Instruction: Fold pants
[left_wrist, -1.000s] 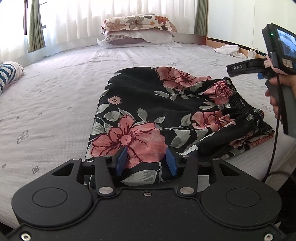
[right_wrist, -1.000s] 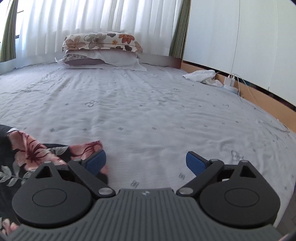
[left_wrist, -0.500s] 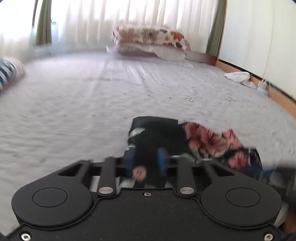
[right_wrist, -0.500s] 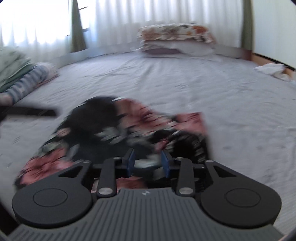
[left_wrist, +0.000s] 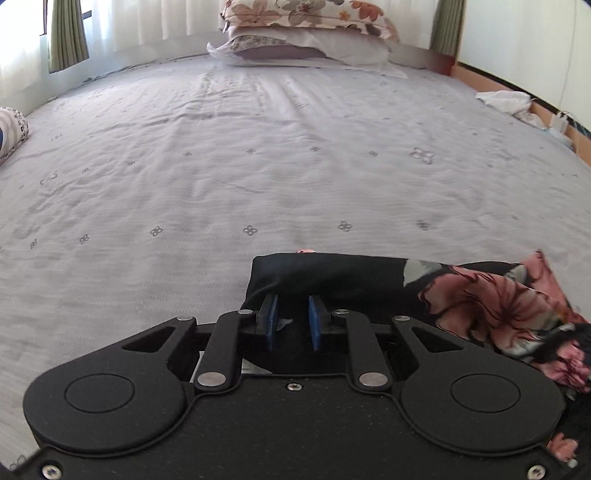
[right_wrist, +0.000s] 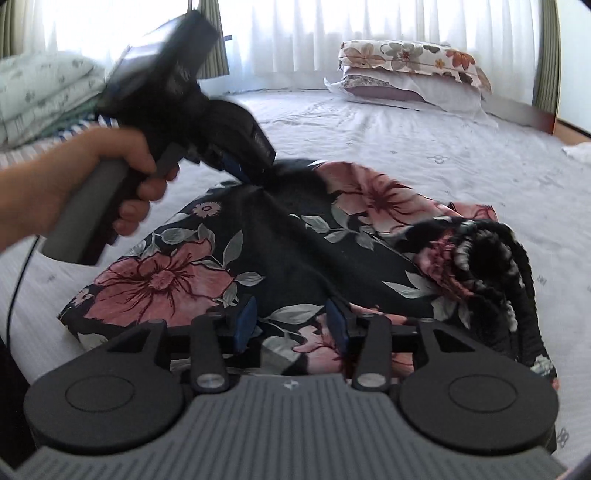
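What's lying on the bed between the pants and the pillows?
Nothing: in the left wrist view, only bare grey sheet runs from the pants up to the stacked pillows. The right wrist view shows the same.

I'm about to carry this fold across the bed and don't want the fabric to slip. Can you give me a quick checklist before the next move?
1. Left gripper grips the pants: ok, dark fabric is pinched between its pads and lifted.
2. Right gripper grips fabric: not ok, its jaws are opening, with cloth lying between them but not pressed.
3. Waistband lies flat: not ok, it is bunched and curled at the right.
4. Bed sheet ahead is free: ok.
5. Layers under the fold are smooth: cannot tell, hidden.
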